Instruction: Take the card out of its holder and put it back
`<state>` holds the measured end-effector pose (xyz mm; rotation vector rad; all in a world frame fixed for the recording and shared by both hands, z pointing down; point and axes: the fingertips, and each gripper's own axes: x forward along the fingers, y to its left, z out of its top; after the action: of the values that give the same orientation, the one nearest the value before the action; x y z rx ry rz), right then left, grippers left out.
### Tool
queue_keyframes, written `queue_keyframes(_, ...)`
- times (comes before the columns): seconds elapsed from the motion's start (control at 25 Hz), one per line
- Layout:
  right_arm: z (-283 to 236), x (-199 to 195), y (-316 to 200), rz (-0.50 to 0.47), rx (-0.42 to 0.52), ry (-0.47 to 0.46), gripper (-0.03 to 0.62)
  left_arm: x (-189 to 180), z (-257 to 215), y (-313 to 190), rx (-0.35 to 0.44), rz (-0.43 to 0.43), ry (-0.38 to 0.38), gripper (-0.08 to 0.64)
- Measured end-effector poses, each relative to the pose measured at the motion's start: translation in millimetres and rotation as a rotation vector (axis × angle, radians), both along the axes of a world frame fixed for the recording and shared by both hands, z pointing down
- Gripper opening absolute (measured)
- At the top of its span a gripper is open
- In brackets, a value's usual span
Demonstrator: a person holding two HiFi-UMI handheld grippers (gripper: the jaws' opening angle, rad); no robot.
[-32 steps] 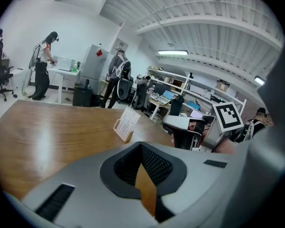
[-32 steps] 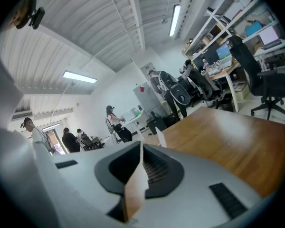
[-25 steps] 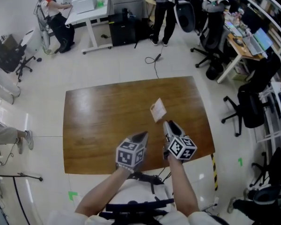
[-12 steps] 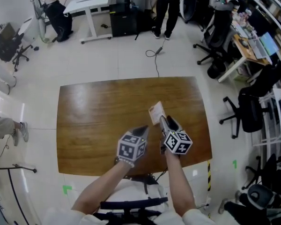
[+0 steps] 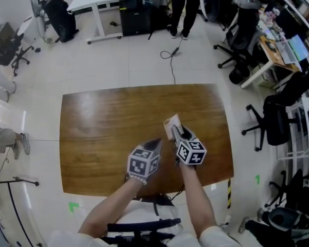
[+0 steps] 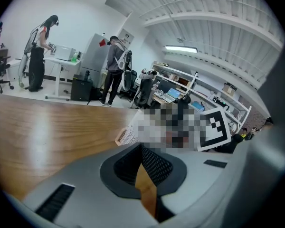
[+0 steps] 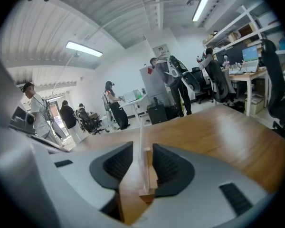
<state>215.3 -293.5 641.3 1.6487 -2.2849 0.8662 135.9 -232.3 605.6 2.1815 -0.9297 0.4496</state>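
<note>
A white printed card (image 5: 171, 123) stands upright in a small wooden holder (image 7: 147, 180) on the brown table (image 5: 103, 122), right of its middle. My right gripper (image 5: 177, 133) has its jaws on either side of the card (image 7: 141, 141), which shows edge-on between them. The jaws have just been closing; the right pad sits against the holder, and a gap remains at the left pad. My left gripper (image 5: 156, 143) hovers just left of it, shut with nothing in it (image 6: 142, 148). From the left gripper view the card (image 6: 127, 136) is partly hidden.
The table's near edge lies just under my forearms and its right edge is close to the right gripper. Office chairs (image 5: 270, 120) and desks (image 5: 270, 45) crowd the right side. A cable (image 5: 171, 66) lies on the floor behind the table, where a person (image 5: 183, 4) stands.
My right gripper has moved forward and down until its jaws straddle the card. The left gripper has drifted a little forward alongside it.
</note>
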Motion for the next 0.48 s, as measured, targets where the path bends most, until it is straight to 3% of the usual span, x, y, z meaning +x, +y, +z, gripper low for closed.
queue_keyframes(0.28,11,5,-7,0.006,-0.028,0.021,0.075,7,6,-2,-0.022,0.018,-0.001,-0.003)
queue_keyframes(0.48,14,2,-7,-0.003,-0.024,0.036,0.075,5,11,-1,-0.028,0.030,0.000,-0.005)
